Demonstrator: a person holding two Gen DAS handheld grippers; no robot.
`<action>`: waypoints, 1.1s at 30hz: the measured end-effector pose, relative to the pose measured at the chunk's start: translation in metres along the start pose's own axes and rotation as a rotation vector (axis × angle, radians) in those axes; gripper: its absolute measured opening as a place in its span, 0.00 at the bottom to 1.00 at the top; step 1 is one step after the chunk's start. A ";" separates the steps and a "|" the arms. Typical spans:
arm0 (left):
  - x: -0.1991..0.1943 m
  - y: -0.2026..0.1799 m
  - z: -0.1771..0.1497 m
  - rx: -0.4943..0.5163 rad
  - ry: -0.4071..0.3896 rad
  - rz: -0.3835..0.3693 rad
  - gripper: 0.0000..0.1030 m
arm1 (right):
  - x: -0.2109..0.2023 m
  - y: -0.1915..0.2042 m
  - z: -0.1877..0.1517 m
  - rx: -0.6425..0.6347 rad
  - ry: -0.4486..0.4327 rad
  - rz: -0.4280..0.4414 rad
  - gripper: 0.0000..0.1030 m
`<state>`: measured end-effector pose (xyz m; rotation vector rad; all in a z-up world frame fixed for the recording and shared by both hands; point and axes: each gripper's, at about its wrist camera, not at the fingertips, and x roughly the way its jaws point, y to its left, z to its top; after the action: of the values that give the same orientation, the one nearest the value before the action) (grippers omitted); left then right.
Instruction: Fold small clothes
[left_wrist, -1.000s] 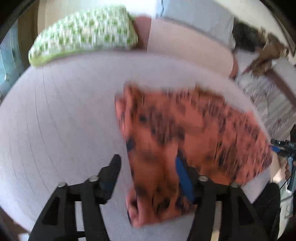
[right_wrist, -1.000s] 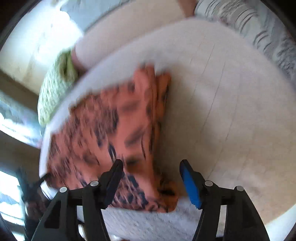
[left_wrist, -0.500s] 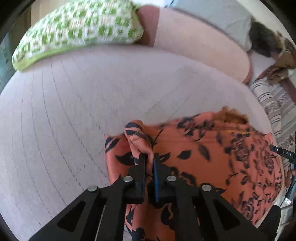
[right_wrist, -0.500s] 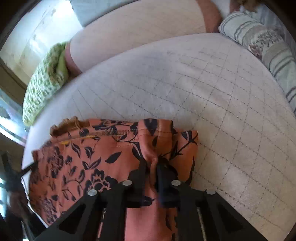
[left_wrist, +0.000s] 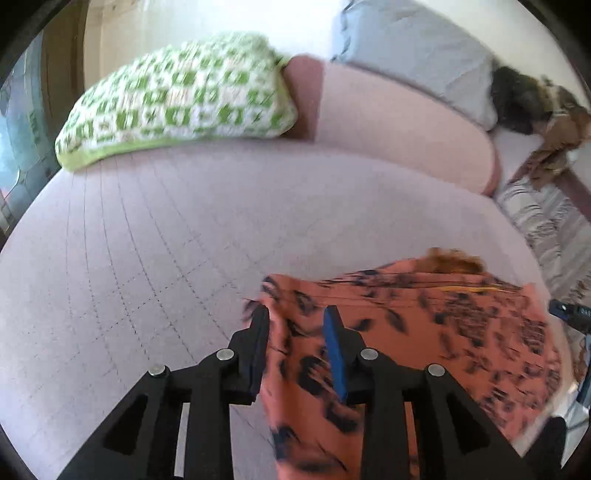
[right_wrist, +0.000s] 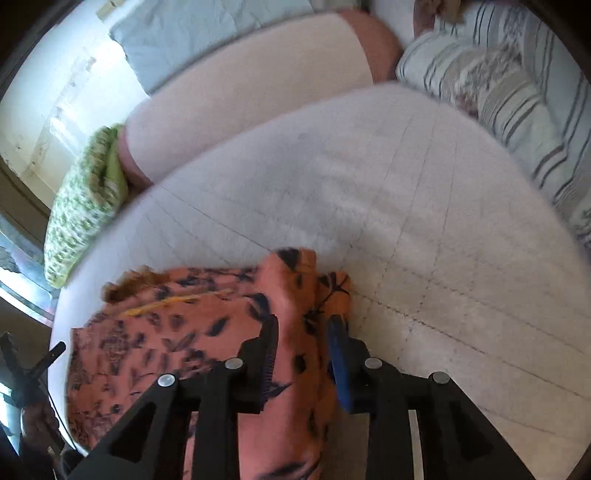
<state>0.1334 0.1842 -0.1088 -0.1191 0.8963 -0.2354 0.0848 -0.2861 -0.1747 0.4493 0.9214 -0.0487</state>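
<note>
An orange garment with a dark leaf print (left_wrist: 443, 325) lies folded on the pale quilted bed (left_wrist: 147, 258). My left gripper (left_wrist: 295, 325) is over its left corner. The jaws are opening, the cloth lies loose between them, and neither pad presses on it. In the right wrist view the same garment (right_wrist: 177, 332) spreads to the left. My right gripper (right_wrist: 304, 332) straddles a raised fold at its right edge. Its jaws are also opening, with the fold slack in the gap.
A green-and-white pillow (left_wrist: 177, 107), a long pink bolster (left_wrist: 388, 122) and a grey pillow (left_wrist: 413, 48) line the far side of the bed. Striped cushions (right_wrist: 509, 99) lie along the right. The quilt (right_wrist: 406, 206) beyond the garment is bare.
A second ago both grippers hung wide over the moving garment. Half a second ago each was shut on a corner. Now both have parted and drawn back a little, and the cloth rests on the bed.
</note>
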 end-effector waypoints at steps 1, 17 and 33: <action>-0.013 -0.006 -0.005 0.013 -0.010 -0.008 0.35 | -0.011 0.005 -0.003 0.000 -0.005 0.041 0.30; -0.039 -0.041 -0.082 0.109 -0.010 0.082 0.65 | -0.051 0.000 -0.094 0.088 0.083 0.163 0.16; 0.007 -0.034 -0.112 0.085 0.098 0.101 0.75 | 0.026 -0.026 0.003 0.047 0.112 -0.073 0.05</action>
<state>0.0440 0.1488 -0.1768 0.0168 0.9850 -0.1861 0.0969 -0.3067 -0.2031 0.4656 1.0482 -0.1130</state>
